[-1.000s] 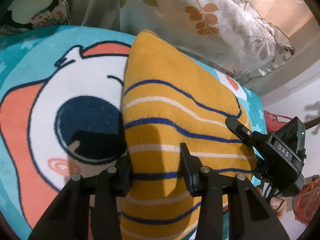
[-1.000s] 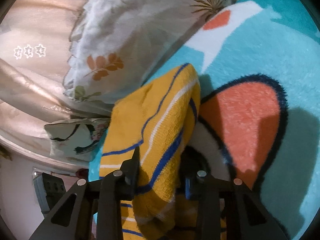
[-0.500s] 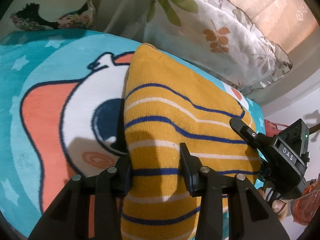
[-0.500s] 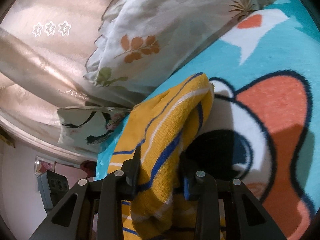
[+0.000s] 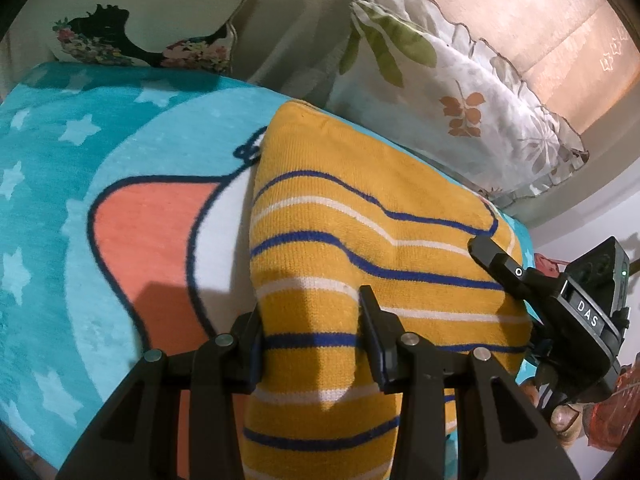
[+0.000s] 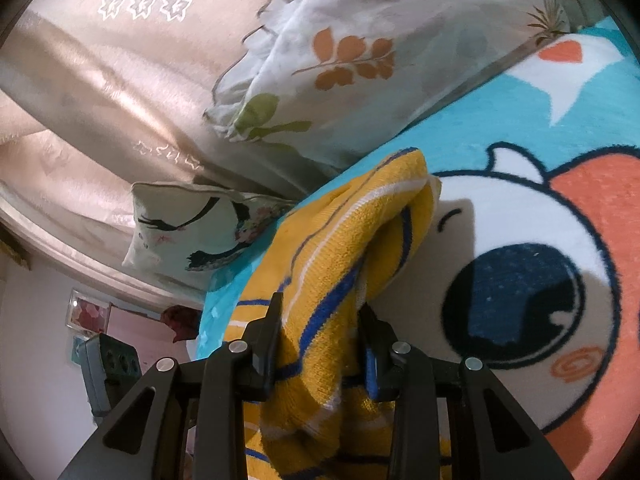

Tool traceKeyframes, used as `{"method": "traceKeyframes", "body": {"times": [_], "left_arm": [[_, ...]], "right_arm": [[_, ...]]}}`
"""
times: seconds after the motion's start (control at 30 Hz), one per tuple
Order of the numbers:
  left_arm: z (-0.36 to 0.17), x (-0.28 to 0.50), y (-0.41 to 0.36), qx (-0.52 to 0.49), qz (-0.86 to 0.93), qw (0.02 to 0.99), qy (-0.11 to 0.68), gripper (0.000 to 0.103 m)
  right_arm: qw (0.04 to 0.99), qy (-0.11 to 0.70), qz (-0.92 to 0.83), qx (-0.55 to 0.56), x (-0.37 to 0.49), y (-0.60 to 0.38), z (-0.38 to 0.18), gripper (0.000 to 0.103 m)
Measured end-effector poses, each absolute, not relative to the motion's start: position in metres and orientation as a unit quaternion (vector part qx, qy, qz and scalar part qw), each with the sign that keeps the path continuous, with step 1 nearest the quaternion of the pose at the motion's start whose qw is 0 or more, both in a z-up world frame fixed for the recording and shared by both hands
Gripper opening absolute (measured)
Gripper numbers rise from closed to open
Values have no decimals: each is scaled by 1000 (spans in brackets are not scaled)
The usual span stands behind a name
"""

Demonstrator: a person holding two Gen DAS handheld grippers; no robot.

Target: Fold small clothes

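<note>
A small yellow knit garment (image 5: pixel 360 216) with blue and white stripes is held up between both grippers over a teal cartoon blanket (image 5: pixel 80 184). My left gripper (image 5: pixel 312 320) is shut on one edge of the garment. My right gripper (image 6: pixel 320 320) is shut on the other edge, where the yellow knit (image 6: pixel 352 232) bunches into a fold. The right gripper also shows in the left wrist view (image 5: pixel 560 292), at the garment's right edge. The far corner of the garment hangs close to the blanket.
A leaf-print pillow (image 5: pixel 460 92) and a floral pillow (image 5: pixel 132 36) lie at the head of the bed against a beige curtain (image 6: pixel 100 80). The blanket (image 6: pixel 540 220) carries a large cartoon face. A pink wall and clutter lie past the bed's edge (image 6: pixel 92 312).
Both grippers have carried the garment along the blanket: the cartoon eye slid out of the left view and into the right view. Both grips are unchanged.
</note>
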State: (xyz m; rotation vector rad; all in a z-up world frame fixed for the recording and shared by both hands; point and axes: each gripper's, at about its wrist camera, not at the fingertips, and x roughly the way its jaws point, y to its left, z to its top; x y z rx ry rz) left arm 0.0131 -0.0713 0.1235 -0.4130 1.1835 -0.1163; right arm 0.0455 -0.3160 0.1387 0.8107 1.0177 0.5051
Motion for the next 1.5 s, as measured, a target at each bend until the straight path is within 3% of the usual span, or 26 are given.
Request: {"method": "traceKeyframes", "body": {"times": [0.83,1.0,1.3,1.5], "left_arm": [[96,5,-41,-174,-69,786,589,40],[88,-8,-36,-163,-78,785,592,48],[68,-47,-21,-178,-105,765,610,52],[67,-57,-21,-174,-109,763,613,52]], "right_arm": [[757,493,194,383,29,-289,109,36],[762,502,161,375,22,-299,99,45],[824,441,134,330,25,-316,162,45],[826,469,174,260,39,-268,169,44]]}}
